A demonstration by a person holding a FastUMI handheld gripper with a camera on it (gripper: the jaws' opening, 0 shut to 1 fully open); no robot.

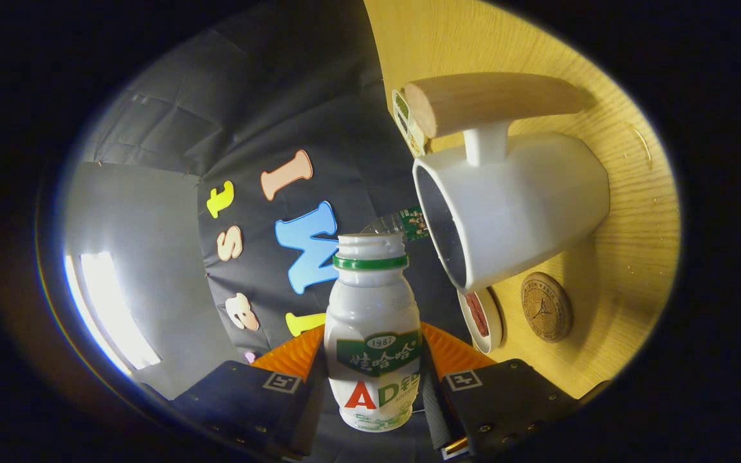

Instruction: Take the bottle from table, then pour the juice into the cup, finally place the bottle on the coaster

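Gripper (pixel 374 386) rolled sideways, fingers clamped on bottle (pixel 372 334), its mouth beside cup (pixel 512 212)

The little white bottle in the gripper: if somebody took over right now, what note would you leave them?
Gripper: shut on the small white plastic bottle with green neck ring, cap off.
View is rolled sideways, so the bottle is tipped, its open mouth just short of the rim of the white cup with wooden handle on the wooden table.
Round cork coaster lies beside the cup, bare.
Done: bottle picked up.
Left: the pour (no juice seen flowing), then set the bottle on the coaster.
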